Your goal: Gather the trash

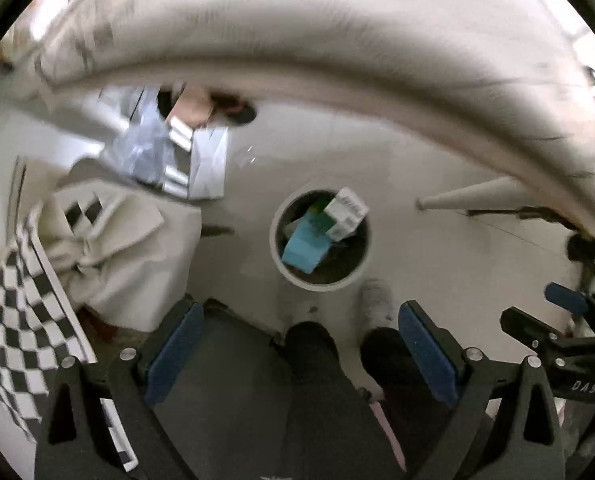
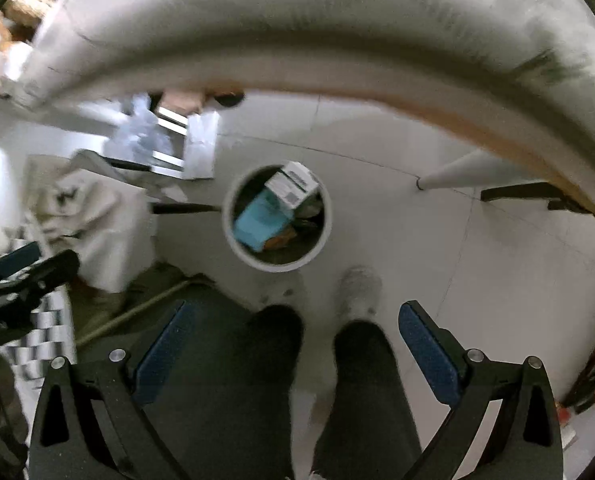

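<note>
A round white trash bin [image 1: 275,258] stands on the pale floor below me; it also shows in the right wrist view [image 2: 231,240]. Inside lie a white carton [image 1: 345,218] [image 2: 293,186] and a light blue box [image 1: 303,246] [image 2: 255,222]. My left gripper [image 1: 299,354] is open and empty, high above the floor on the near side of the bin. My right gripper [image 2: 297,354] is open and empty too, at about the same height. The right gripper shows at the right edge of the left wrist view [image 1: 553,320].
The white table edge [image 1: 337,60] [image 2: 337,40] curves across the top. A table leg [image 1: 477,194] [image 2: 453,172] stands right of the bin. Draped cloth [image 1: 133,248] and a checkered board [image 1: 21,320] are at the left. The person's dark trouser legs [image 2: 361,380] and shoe [image 2: 359,290] are below.
</note>
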Demonstrator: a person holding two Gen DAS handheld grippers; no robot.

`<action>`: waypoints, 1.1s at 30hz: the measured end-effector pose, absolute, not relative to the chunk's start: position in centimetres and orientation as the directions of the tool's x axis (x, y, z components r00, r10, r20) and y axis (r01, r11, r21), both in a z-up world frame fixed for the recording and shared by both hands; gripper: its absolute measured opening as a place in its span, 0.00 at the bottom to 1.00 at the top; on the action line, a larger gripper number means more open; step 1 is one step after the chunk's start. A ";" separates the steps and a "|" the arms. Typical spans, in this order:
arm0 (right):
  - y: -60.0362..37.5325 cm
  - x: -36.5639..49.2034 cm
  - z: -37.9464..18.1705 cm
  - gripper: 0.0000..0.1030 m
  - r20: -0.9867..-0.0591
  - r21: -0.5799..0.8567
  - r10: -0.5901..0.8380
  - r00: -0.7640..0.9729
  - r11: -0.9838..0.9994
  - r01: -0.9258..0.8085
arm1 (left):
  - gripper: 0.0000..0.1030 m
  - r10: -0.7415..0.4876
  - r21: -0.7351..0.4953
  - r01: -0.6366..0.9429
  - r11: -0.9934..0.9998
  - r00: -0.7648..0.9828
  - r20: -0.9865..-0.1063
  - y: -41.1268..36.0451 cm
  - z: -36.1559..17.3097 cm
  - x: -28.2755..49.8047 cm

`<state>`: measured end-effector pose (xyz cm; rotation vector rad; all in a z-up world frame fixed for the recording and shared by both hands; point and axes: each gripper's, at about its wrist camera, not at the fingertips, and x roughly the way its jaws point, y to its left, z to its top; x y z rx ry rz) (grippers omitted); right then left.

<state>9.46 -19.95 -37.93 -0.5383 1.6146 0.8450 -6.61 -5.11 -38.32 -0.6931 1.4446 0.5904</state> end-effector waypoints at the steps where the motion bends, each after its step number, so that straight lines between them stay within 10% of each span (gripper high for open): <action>1: -20.1 9.4 -36.5 1.00 -0.970 0.236 0.109 -0.218 0.635 -0.736 | 0.97 -0.056 -0.087 -0.719 0.690 0.067 -0.996 -5.1 -36.9 -6.6; 16: -23.3 5.7 -14.1 1.00 -0.904 0.424 0.356 -0.238 0.670 -0.609 | 0.97 -0.173 -0.320 -0.540 0.779 0.306 -0.936 -5.2 -18.6 -7.5; 33: -26.3 3.4 -7.2 1.00 -0.863 0.501 0.416 -0.287 0.629 -0.595 | 0.97 -0.241 -0.437 -0.498 0.749 0.411 -0.879 -6.9 -11.2 -10.1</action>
